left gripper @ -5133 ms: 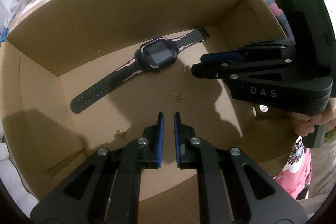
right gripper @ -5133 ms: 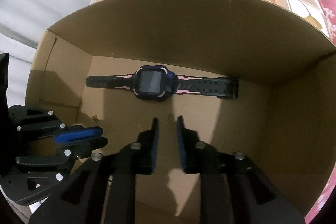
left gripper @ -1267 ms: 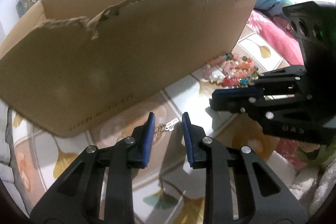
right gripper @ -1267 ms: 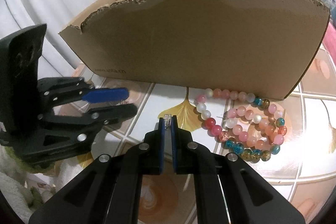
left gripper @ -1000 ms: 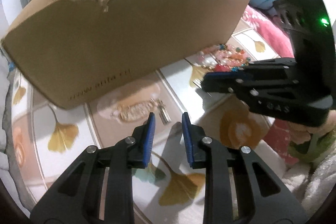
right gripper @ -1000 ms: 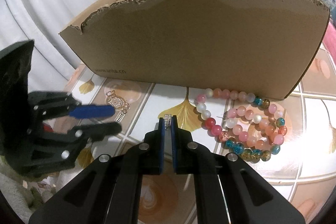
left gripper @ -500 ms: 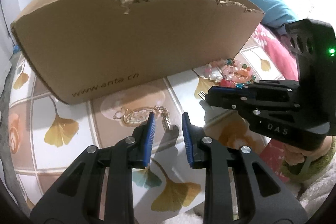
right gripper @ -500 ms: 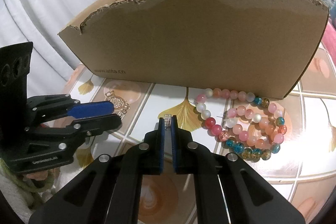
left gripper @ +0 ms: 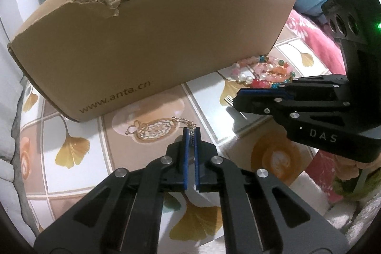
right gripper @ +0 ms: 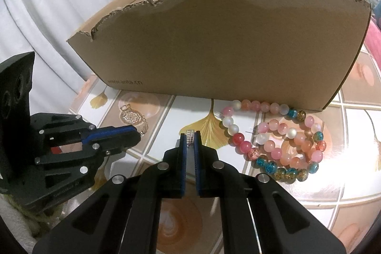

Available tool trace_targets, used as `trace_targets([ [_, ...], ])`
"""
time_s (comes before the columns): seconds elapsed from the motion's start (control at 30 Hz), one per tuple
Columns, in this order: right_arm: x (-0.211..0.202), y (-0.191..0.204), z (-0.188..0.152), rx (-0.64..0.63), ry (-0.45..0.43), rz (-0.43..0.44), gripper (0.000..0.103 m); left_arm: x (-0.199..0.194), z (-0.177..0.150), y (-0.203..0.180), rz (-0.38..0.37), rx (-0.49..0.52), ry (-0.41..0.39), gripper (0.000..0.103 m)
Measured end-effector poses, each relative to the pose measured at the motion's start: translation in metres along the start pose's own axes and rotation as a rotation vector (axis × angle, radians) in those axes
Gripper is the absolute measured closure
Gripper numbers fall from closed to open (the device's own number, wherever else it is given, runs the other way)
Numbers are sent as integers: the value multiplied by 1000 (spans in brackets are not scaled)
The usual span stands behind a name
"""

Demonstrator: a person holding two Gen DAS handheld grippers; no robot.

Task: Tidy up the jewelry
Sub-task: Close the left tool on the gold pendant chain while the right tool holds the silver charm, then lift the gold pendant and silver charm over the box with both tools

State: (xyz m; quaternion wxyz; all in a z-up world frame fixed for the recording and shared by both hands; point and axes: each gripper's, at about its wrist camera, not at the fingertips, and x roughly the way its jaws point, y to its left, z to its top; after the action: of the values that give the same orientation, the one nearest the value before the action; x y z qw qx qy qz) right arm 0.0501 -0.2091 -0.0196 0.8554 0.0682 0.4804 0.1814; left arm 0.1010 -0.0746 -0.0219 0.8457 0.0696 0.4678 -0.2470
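The left gripper (left gripper: pixel 190 132) has just closed on the end of the gold chain (left gripper: pixel 152 129), lying on the desk (left gripper: pixel 207 97) near the box (left gripper: pixel 152 39). The right gripper (right gripper: pixel 190 137) holds a small silver clip (right gripper: pixel 190 135), so both look ready to lift.

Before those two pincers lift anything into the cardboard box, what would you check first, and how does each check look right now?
1. Left gripper shut on the gold pendant chain's clasp: ok; its jaws have just closed.
2. Right gripper shut on the small silver ring: ok.
3. Gold pendant clear of the cardboard box: ok, lying beside it.
4. Beaded bracelets clear of both grippers: ok.
5. Room inside the box: cannot tell, wall hides it.
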Motion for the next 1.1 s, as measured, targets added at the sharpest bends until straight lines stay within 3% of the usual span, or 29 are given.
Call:
trace_targets([
  [0.23, -4, 7, 0, -14, 6, 14, 94, -6, -7, 3, -9, -18, -31, 103],
  [0.3, -4, 11, 2, -24, 6, 2, 81, -7, -9, 5, -10, -26, -37, 103],
  [0.37, -2, 14, 3, -38, 10, -15, 77, -9, -11, 7, -13, -37, -46, 103],
  [0.57, 9, 28, 7, -104, 33, -96, 77, -16, -15, 13, -30, -57, -73, 103],
  [0.8, 20, 43, 11, -160, 66, -195, 84, -18, -19, 18, -44, -72, -87, 103],
  [1.0, 28, 49, 17, -138, 115, -192, 96, -17, -22, 23, -52, -84, -89, 103],
  [1.1, 31, 49, 20, -118, 119, -185, 97, -17, -24, 25, -58, -89, -93, 103],
])
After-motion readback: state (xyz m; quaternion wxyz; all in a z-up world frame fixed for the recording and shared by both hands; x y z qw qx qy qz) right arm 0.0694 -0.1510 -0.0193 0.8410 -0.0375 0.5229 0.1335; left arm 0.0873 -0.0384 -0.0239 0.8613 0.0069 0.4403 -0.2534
